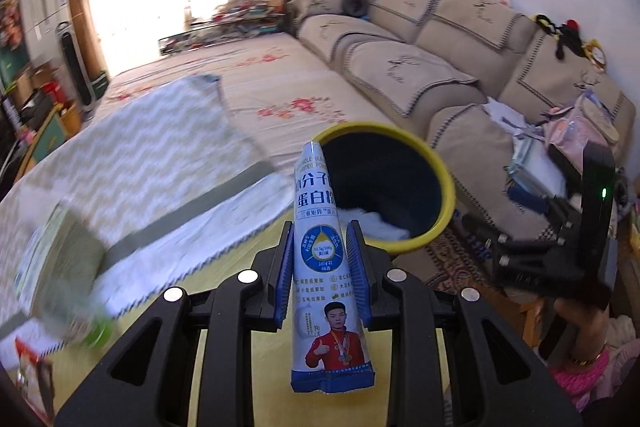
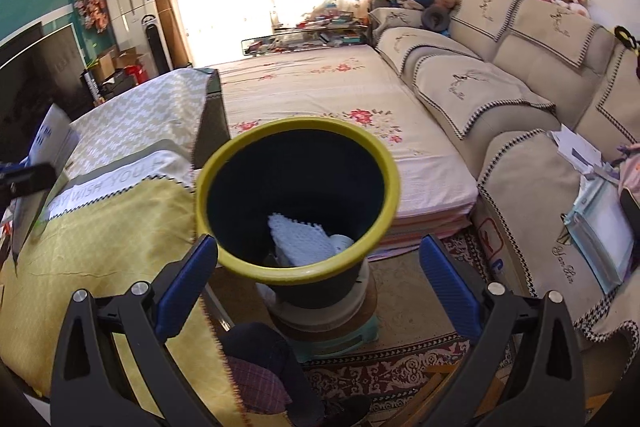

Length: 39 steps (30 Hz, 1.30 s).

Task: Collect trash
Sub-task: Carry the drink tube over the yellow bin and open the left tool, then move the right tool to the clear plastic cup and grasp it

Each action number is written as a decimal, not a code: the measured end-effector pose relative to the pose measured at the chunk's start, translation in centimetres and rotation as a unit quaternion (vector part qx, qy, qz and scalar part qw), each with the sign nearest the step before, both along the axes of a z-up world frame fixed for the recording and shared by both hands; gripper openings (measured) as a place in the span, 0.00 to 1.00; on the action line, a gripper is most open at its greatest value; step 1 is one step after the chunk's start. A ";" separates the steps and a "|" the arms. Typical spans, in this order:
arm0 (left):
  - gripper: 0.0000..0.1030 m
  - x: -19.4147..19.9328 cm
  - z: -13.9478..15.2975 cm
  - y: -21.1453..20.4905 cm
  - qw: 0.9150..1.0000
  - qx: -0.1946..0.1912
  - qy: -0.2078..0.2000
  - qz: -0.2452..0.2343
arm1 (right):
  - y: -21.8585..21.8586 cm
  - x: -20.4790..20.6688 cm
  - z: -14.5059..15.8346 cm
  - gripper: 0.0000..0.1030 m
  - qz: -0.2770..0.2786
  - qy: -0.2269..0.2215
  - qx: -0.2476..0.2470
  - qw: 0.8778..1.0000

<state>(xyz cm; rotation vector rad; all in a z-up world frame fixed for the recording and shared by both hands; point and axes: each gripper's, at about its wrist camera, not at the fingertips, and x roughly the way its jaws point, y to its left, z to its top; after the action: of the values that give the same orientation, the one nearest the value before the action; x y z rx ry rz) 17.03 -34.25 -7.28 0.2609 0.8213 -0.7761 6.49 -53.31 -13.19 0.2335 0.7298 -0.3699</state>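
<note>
The sachet (image 1: 326,267) is clamped upright in the left claw (image 1: 323,267), near the yellow-rimmed bin (image 2: 298,203). The right claw (image 2: 318,283) is spread wide, holding nothing, before the bin.

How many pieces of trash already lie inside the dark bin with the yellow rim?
2 visible in the dark bin with the yellow rim: a white textured sheet at the bottom and a smaller white piece beside it. More may be hidden underneath.
</note>
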 end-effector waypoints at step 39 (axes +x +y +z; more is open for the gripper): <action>0.95 -0.5 2.7 -1.5 0.996 -0.059 -0.060 0.018 | -1.4 0.2 -1.6 0.93 0.003 0.007 0.026 1.000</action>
<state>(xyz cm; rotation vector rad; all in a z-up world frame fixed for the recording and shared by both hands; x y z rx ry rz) 16.54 -35.75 -4.62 0.1848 0.6632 -0.7655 6.73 -54.74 -14.78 0.2783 0.7536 -0.3468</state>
